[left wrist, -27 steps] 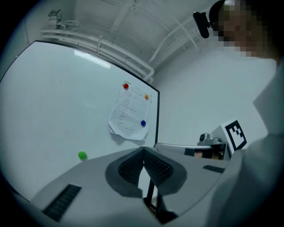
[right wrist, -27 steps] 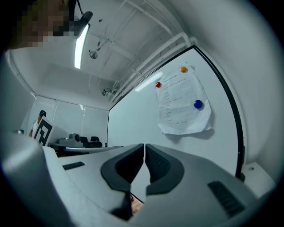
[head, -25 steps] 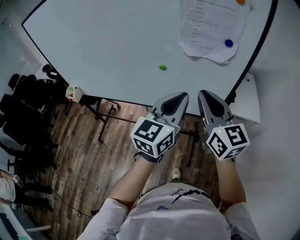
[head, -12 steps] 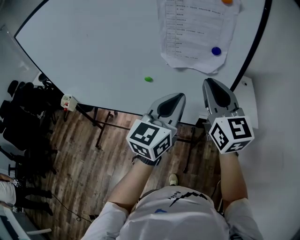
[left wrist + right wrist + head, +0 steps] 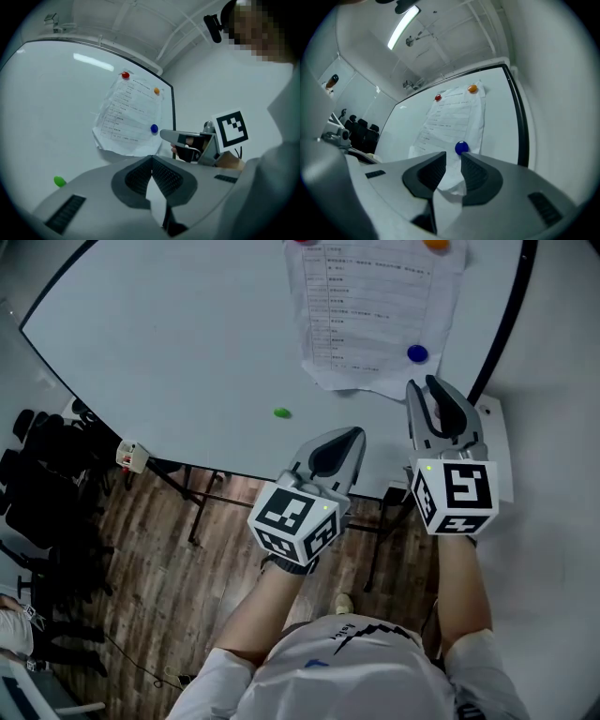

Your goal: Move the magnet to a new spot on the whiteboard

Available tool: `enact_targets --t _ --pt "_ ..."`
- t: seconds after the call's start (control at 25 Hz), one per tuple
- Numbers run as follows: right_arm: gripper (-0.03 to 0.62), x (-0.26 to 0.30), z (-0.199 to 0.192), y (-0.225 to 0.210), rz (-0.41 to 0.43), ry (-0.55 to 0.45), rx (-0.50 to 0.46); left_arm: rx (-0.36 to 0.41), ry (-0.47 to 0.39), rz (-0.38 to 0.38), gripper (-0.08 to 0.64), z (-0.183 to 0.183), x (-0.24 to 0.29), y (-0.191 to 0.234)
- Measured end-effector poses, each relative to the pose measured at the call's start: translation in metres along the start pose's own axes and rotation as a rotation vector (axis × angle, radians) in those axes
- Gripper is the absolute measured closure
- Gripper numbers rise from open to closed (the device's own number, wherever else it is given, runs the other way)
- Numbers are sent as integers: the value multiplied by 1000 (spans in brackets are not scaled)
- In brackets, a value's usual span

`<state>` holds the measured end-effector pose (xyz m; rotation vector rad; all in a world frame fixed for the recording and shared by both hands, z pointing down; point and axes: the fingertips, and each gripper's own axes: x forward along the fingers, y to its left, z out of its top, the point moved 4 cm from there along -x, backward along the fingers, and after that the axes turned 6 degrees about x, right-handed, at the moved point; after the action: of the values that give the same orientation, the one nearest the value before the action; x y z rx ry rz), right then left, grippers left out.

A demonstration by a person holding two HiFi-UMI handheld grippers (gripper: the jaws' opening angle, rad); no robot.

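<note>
Right tool (image 5: 453, 157): jaws part-way apart, have just been opening, nothing between them. It is aimed at the blue magnet (image 5: 461, 147), which sits on the lower right corner of the paper sheet (image 5: 375, 315) on the whiteboard (image 5: 169, 334). I take the blue one as the pick.

Left tool (image 5: 152, 157): jaws together, empty, below the sheet's lower edge.

Risks:
- Gap looks barely wider than the magnet; a pad could knock it sideways across the sheet.
- Pads may pinch the curled lower edge of the sheet along with the magnet and drag or tear it.
- With the blue one off, the sheet's bottom hangs loose; red magnet (image 5: 438, 97) and orange magnet (image 5: 472, 88) pin only its top corners.

Green magnet (image 5: 281, 412): lower left of the sheet, well apart.

Containers: none in view.
</note>
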<state>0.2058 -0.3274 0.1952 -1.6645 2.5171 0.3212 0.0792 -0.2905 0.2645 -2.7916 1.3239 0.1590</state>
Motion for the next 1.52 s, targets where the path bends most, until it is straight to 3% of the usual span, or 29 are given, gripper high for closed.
enact_targets --t 0.4,0.56,1.04,1.52 --pt "445 29 11 -2 -173 20 -328 12 10 -30 549 0 6 7" --pt "443 35 7 1 -215 50 -408 5 13 -28 549 -3 4 15" --pt "460 42 3 -1 -271 112 -475 -12 12 -34 549 -6 0 25" --pt "462 40 6 3 -257 90 -449 -24 13 -26 549 -9 -10 30"
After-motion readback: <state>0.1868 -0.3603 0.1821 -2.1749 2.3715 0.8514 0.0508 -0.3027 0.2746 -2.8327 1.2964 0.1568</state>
